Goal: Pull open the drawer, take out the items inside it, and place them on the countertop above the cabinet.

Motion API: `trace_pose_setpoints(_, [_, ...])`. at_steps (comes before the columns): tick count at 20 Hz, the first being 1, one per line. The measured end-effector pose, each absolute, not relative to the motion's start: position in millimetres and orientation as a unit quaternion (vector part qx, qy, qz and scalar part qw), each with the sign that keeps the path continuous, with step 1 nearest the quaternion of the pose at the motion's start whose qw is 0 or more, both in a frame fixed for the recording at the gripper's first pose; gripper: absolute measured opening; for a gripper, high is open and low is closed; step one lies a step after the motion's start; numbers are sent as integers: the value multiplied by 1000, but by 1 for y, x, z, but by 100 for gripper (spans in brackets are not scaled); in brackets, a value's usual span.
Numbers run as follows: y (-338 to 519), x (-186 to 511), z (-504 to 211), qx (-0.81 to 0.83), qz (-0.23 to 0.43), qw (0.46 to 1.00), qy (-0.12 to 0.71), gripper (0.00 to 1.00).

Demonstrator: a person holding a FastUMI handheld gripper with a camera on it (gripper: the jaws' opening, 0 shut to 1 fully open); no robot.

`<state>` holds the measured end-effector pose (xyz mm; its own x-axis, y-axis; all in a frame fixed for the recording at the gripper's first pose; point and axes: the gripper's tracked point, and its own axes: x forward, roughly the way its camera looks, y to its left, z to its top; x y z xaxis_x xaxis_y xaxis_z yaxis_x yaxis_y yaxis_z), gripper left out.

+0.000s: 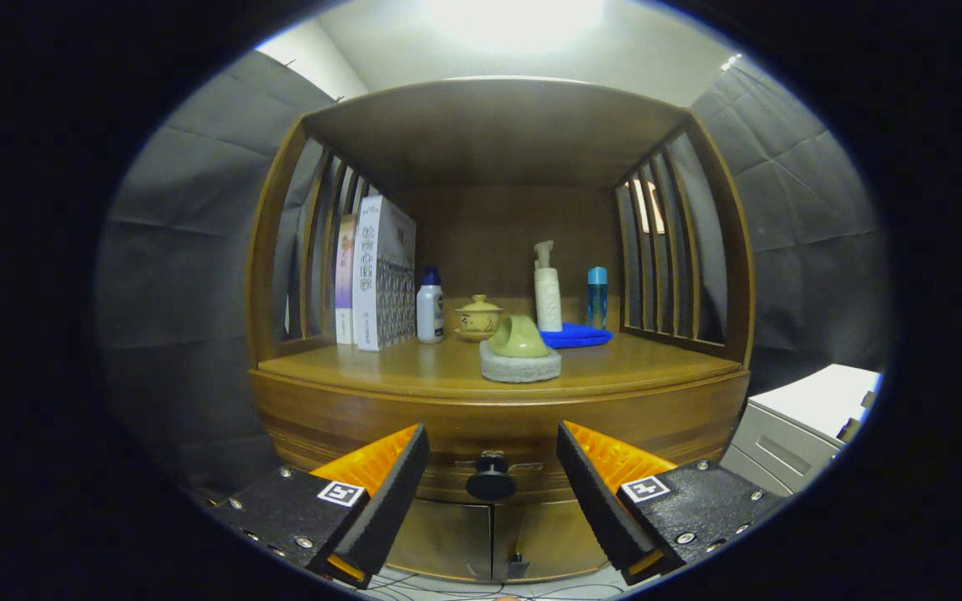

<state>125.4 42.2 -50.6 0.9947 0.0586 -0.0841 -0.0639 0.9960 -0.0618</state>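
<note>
A wooden cabinet stands ahead with its drawer (489, 434) closed. The drawer's black round knob (491, 483) sits in the gap between my fingers, a little beyond their tips. My gripper (493, 442) is open, with the orange-and-black fingers (397, 476) spread to either side of the knob and touching nothing. The countertop (364, 367) above the drawer holds a green cup lying on a grey round stone coaster (520, 366) near its front edge. What the drawer contains is hidden.
On the countertop further back stand boxes (381, 275), a white bottle with a blue cap (430, 315), a small yellow lidded pot (478, 318), a white pump bottle (547, 288), a blue bottle (597, 296) and a blue cloth (574, 336). Slatted sides flank the shelf. A white unit (798, 417) stands to the right. Lower doors (489, 538) sit beneath the drawer.
</note>
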Motion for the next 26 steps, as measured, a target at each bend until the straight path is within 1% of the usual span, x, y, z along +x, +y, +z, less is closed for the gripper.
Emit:
trace_pose_setpoints(5, [18, 81, -1, -28, 33, 999, 17, 96])
trace_pose_setpoints(13, [2, 9, 38, 0, 48, 999, 12, 96])
trace_pose_setpoints(18, [2, -31, 48, 13, 62, 998, 0, 95])
trace_pose_setpoints(21, [3, -48, 43, 18, 69, 997, 8, 95])
trace_pose_setpoints(26, [2, -55, 32, 28, 75, 997, 23, 95])
